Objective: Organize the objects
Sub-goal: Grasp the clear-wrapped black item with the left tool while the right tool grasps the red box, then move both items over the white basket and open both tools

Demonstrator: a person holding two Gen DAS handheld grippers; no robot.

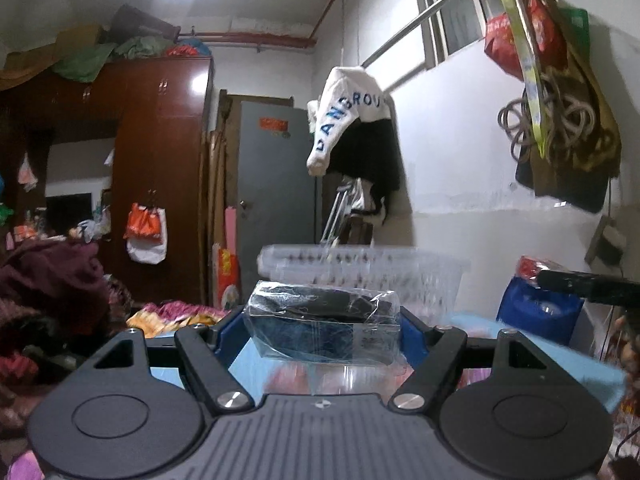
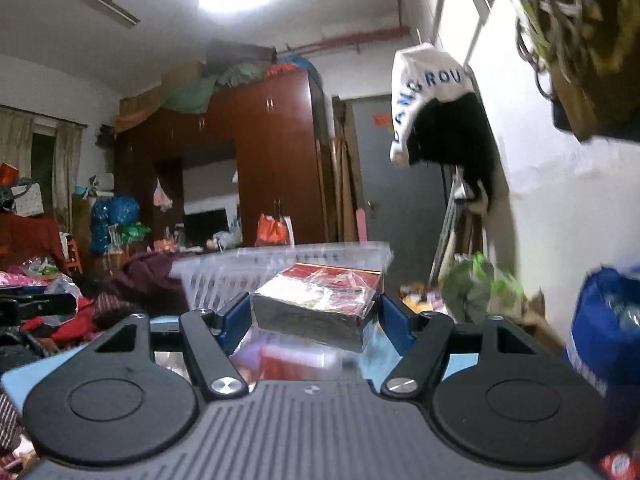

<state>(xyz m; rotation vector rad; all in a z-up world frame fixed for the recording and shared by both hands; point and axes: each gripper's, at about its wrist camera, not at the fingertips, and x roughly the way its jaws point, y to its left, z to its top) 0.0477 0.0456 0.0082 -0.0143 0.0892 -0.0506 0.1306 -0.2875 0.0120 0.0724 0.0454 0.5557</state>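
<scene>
Between the blue pads of the left tongs (image 1: 324,330) sits a clear-wrapped dark packet (image 1: 323,326), lifted off whatever lies below and gripped at its two short ends, so its long axis runs straight across from one pad to the other. The jaws stand fairly wide, yet closed on the packet. The right tongs (image 2: 310,314) hold a red-topped box (image 2: 318,304) in loose clear film the same way, pads pressing its sides, with one corner turned toward the camera.

Straight ahead of both tongs, and a little above the held things, runs the rim of a see-through slatted basket (image 1: 360,268). In the right wrist view it lies just beyond the box and reaches off to the left (image 2: 240,272). That is the relation the next move seems to turn on: each thing has to clear the rim before it can go down inside. Neither hand looks clearly nearer.

The packet is dark, flat and soft-looking under crinkled wrap. The box is firm, with grey sides.
</scene>
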